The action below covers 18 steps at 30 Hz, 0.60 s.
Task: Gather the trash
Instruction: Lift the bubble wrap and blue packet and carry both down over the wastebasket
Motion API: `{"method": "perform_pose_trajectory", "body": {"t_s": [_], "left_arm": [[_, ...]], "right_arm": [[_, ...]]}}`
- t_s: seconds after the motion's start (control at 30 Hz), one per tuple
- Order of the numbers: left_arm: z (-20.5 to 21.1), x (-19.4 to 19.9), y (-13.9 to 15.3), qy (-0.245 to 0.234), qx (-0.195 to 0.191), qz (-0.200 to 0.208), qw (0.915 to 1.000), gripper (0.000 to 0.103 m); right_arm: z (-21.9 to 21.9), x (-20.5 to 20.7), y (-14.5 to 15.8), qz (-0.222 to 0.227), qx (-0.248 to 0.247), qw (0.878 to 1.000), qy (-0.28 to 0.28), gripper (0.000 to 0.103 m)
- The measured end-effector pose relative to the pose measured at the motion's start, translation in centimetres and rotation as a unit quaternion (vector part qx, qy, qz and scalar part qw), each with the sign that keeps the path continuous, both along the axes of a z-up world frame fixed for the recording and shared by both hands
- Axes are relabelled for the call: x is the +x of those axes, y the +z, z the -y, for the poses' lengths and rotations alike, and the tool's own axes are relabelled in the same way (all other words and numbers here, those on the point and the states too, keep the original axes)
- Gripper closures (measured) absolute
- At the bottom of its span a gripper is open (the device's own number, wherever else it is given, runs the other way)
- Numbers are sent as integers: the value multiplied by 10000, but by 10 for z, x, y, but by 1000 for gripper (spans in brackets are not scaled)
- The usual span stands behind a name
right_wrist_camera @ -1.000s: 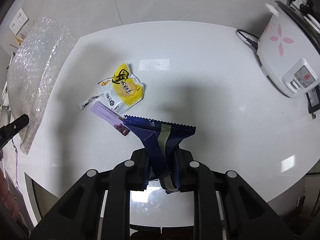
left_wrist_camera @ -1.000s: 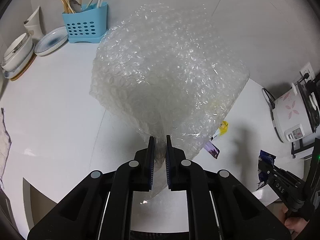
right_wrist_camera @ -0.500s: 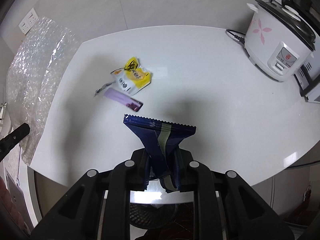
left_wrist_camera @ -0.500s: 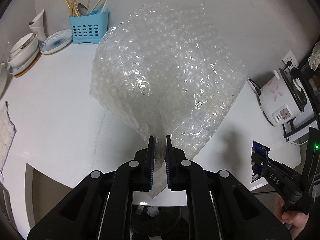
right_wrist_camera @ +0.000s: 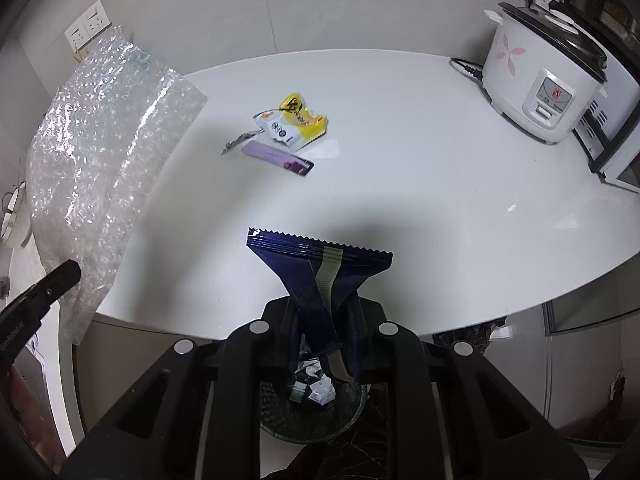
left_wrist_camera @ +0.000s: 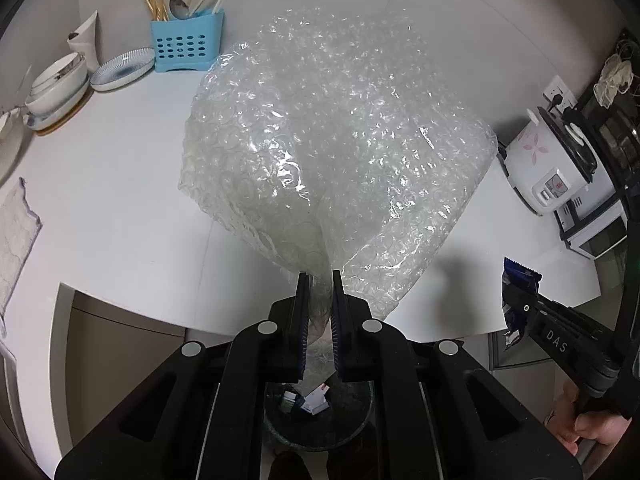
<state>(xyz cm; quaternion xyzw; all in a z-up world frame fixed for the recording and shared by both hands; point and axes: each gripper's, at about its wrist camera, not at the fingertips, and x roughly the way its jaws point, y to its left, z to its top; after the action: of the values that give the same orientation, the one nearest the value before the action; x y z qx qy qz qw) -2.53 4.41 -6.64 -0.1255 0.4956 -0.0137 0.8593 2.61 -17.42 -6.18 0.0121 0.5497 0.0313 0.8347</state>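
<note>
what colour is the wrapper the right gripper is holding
Dark navy blue wrapper with a grey strip down it, clearest in the right wrist view.

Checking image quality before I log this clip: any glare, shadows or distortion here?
Left wrist: specular glints on the bubble wrap; fisheye bends the counter edge. Right wrist: a soft shadow on the counter behind the blue wrapper; dark vignetted corners; focus sharp.

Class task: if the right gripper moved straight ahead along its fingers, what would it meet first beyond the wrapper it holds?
Probably the white countertop; depth is unclear. The right gripper holds the blue wrapper.
</note>
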Motion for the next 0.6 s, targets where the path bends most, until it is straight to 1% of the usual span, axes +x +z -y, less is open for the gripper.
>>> {"method": "perform_pose_trajectory", "body": {"t_s": [0.3, 0.47, 0.6], "left_arm": [[3, -45, -14, -112, -58, -17, 9999, 94], [8, -69, -23, -218, -45, -27, 9997, 94], [9, -84, -36, -221, -20, -58, 9997, 94]], "right_arm": [[-1, -39, -7, 69, -54, 9999, 99, 86], [-1, -60, -14, 86, 53, 9997, 211, 86], [-7, -77, -24, 96, 106, 9991, 406, 86]]}}
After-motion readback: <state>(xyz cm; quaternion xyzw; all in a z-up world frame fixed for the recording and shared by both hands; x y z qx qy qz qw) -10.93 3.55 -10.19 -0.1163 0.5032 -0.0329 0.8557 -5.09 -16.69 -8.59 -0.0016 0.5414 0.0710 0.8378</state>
